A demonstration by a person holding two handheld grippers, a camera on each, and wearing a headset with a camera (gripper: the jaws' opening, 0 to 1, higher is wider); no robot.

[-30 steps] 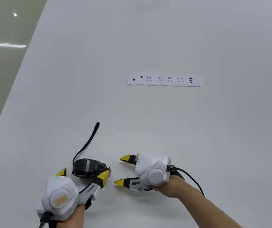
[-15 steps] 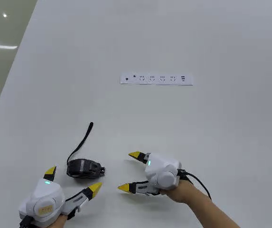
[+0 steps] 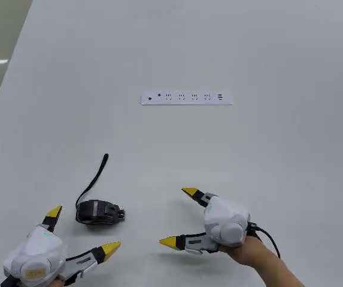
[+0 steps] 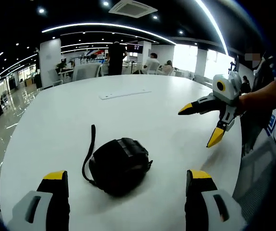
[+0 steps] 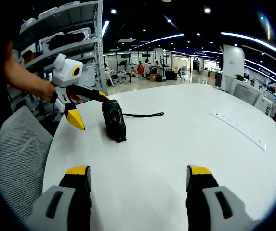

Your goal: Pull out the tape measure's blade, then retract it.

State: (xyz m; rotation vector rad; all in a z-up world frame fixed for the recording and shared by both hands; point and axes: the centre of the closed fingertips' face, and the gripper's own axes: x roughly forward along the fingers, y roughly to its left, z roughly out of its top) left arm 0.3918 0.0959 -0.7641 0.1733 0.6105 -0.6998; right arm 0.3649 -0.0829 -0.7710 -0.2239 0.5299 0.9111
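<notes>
— where's the tape measure [image 3: 99, 212]?
— lying on the tabletop [image 3: 267, 149], just ahead of the left gripper [image 3: 82, 228], not touched.
— and the fingers [image 3: 110, 246]?
— spread wide, empty, on both. the right gripper [image 3: 178, 216] sits off to the side.

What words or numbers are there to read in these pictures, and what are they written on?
Nothing here can be read as words or numbers.
On the tape measure: black case, no label legible.
On the power strip: tiny marks by the sockets, too small to read.
On the left gripper: a yellowish sticker on its body, too blurred to read.
</notes>
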